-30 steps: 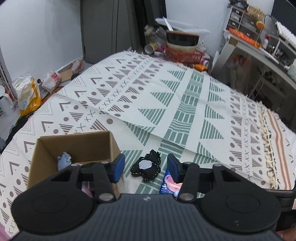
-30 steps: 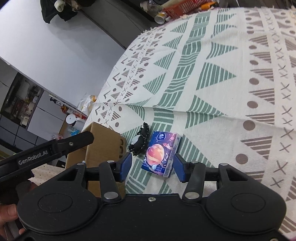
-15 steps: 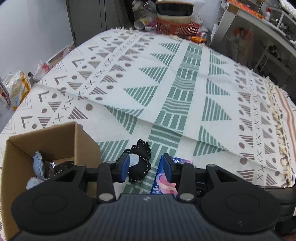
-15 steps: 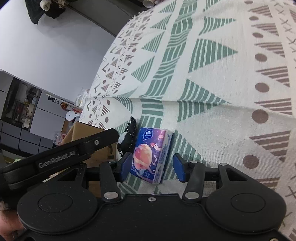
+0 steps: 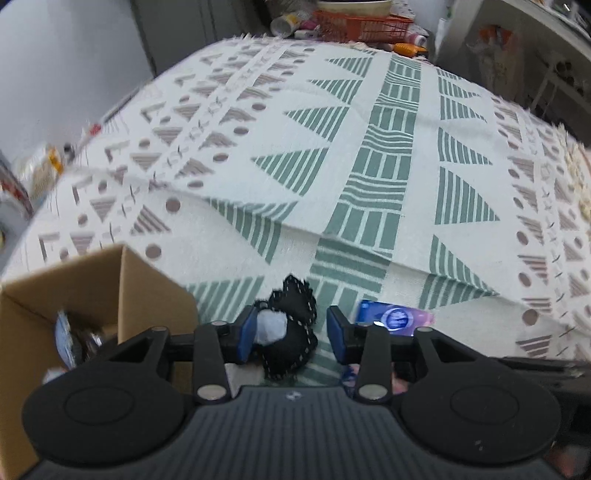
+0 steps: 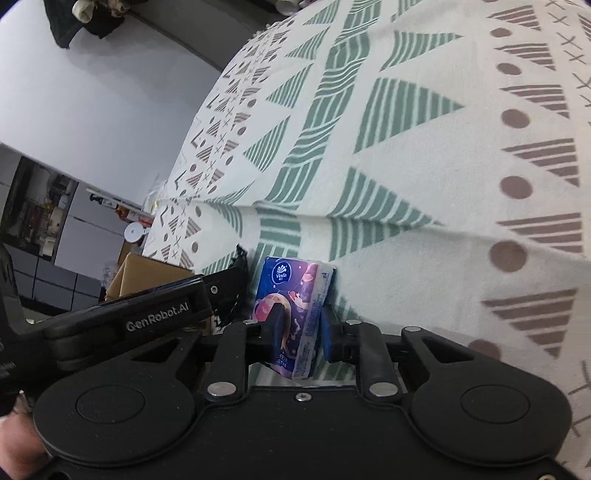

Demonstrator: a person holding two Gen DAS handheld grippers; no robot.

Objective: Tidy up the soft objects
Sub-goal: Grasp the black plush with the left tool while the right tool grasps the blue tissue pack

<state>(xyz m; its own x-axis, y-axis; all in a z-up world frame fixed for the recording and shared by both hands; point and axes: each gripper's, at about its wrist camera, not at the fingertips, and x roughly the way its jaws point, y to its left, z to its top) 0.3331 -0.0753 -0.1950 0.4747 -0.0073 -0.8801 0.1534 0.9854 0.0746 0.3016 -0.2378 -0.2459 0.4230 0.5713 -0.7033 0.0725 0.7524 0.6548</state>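
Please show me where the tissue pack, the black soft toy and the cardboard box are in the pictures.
tissue pack (image 6: 291, 314): right wrist view, middle of its printed front.
black soft toy (image 5: 293, 332): left wrist view, middle of its black body.
cardboard box (image 5: 151, 291): left wrist view, its outer right wall.

On my left the cardboard box (image 5: 122, 280) sits on the patterned cloth (image 5: 388, 155), with a few items inside that I can't quite make out. Just right of it lies the plush toy (image 5: 295, 325), between my left claw (image 5: 290, 334) fingers. Right of that lies the tissue pack (image 6: 295, 302), between my right claw (image 6: 299, 332) fingers. A basket (image 5: 362, 24) stands beyond the cloth's far edge.
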